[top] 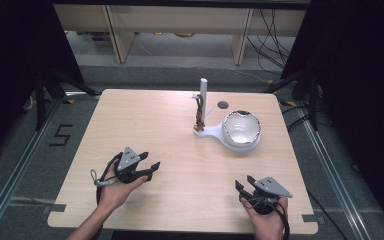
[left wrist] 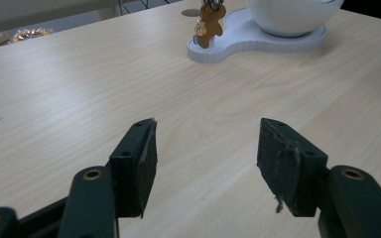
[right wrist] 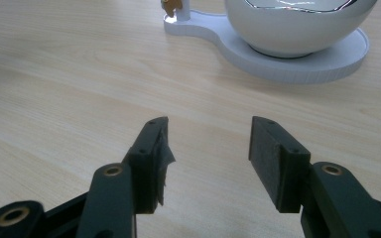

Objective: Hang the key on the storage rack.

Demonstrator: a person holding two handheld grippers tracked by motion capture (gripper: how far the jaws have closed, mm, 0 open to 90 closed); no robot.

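- Stand (top: 215, 134) lies at about one o'clock from the left gripper (top: 147, 169) and eleven o'clock from the right gripper (top: 245, 186); its white base runs roughly left to right.
- Bowl (top: 241, 128) sits on the base's right end; a post (top: 203, 95) rises at its left end, with a small brown charm (left wrist: 206, 27) hanging there.
- Right gripper is nearer the bowl, judging by the high view.
- Both grippers are wide apart and hold nothing.
- Bare surface (top: 155, 120) lies between them and the stand; nothing blocks the way.

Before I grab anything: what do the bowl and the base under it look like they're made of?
Bowl: glossy white outside, mirror-like inside with bright reflections, so probably glazed ceramic with a metallic lining. White base: matte, with fine lines along its edge, likely plastic, possibly 3D-printed.
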